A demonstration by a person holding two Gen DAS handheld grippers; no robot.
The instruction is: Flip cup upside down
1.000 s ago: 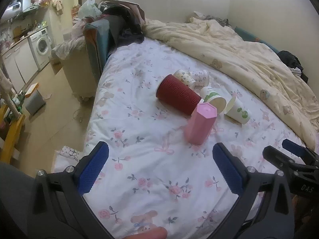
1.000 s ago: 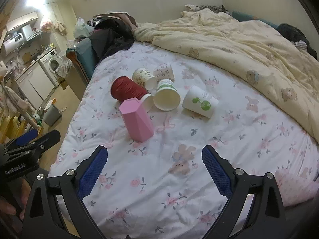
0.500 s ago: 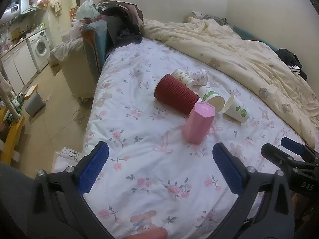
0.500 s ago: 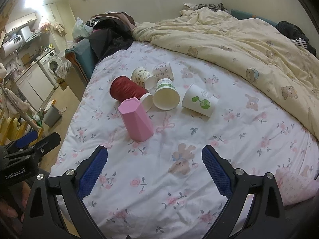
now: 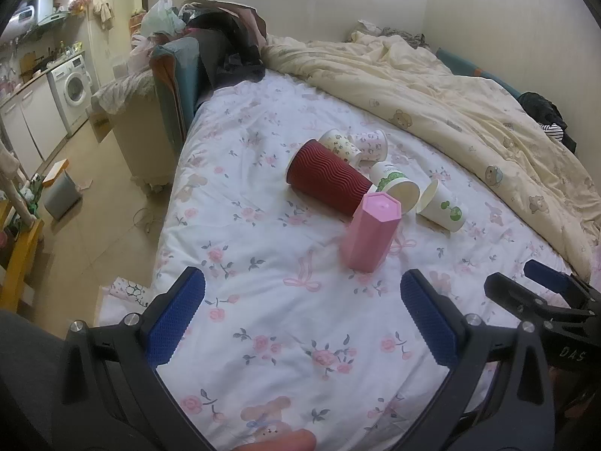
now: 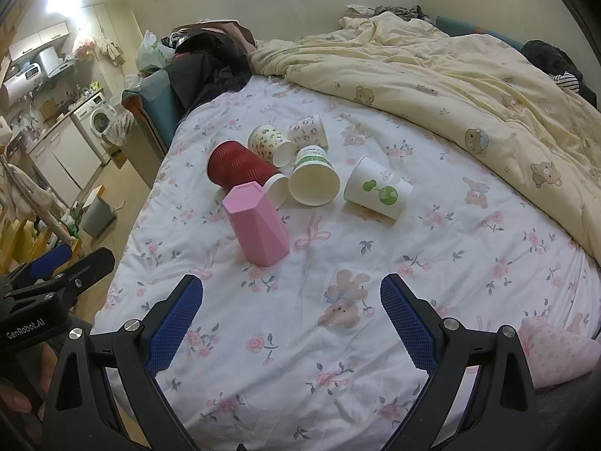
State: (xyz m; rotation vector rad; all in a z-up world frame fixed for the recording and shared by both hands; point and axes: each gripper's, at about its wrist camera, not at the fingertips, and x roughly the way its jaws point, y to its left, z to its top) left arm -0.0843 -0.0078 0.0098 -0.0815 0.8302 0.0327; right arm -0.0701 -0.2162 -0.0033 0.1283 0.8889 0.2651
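Observation:
A pink faceted cup (image 5: 370, 231) (image 6: 259, 227) stands upside down on the floral bed sheet (image 5: 263, 300). Behind it lie a red ribbed cup (image 5: 326, 176) (image 6: 240, 167) and several paper cups on their sides, among them one with a green band (image 5: 396, 186) (image 6: 313, 178) and a white one with a green sprout print (image 5: 443, 210) (image 6: 377, 188). My left gripper (image 5: 302, 317) is open and empty, short of the pink cup. My right gripper (image 6: 291, 314) is open and empty, in front of the cups.
A cream quilt (image 5: 450, 94) is bunched along the bed's right side. A sofa piled with clothes (image 5: 195, 67) stands at the bed's far left corner. The floor, a grey bin (image 5: 62, 193) and a washing machine (image 5: 75, 90) are to the left.
Both grippers have drifted a little; the cups sit slightly lower and nearer in the right wrist view. Nothing was grasped or moved.

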